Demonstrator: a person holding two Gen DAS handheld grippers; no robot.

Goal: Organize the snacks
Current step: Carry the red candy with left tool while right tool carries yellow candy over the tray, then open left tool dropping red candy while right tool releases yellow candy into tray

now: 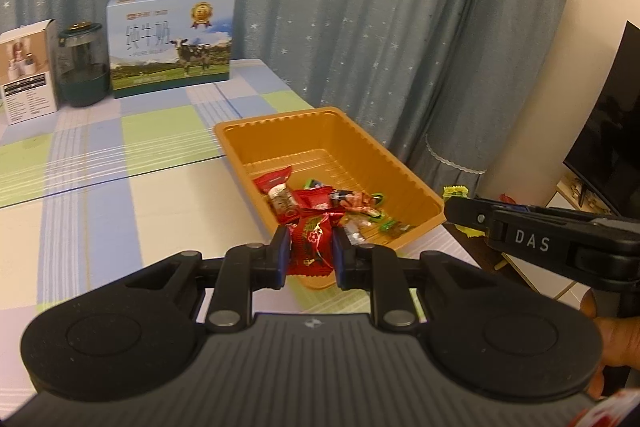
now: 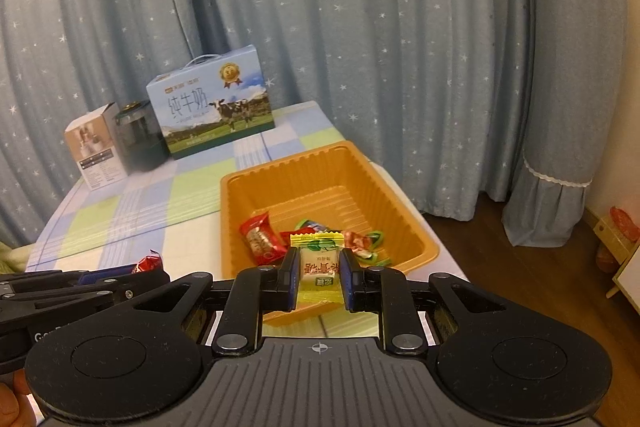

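Observation:
An orange plastic tray (image 1: 400, 171) (image 2: 394, 195) sits on the checked tablecloth and holds several wrapped snacks (image 1: 320, 201) (image 2: 260, 237). My left gripper (image 1: 310, 249) is shut on a red snack packet (image 1: 311, 247), held just above the tray's near rim. My right gripper (image 2: 319, 273) is shut on a yellow and white candy packet (image 2: 318, 267), also over the tray's near edge. In the left wrist view the right gripper (image 1: 460, 213) comes in from the right with a bit of the yellow packet (image 1: 455, 191) showing. The left gripper (image 2: 152, 269) with the red packet (image 2: 148, 262) shows at the left of the right wrist view.
A blue milk carton box (image 1: 170, 43) (image 2: 212, 103), a dark green jar (image 1: 82, 65) (image 2: 138, 131) and a small white box (image 1: 26, 71) (image 2: 96, 147) stand at the table's far end. Blue star curtains hang behind. A dark screen (image 1: 612, 131) is at the right.

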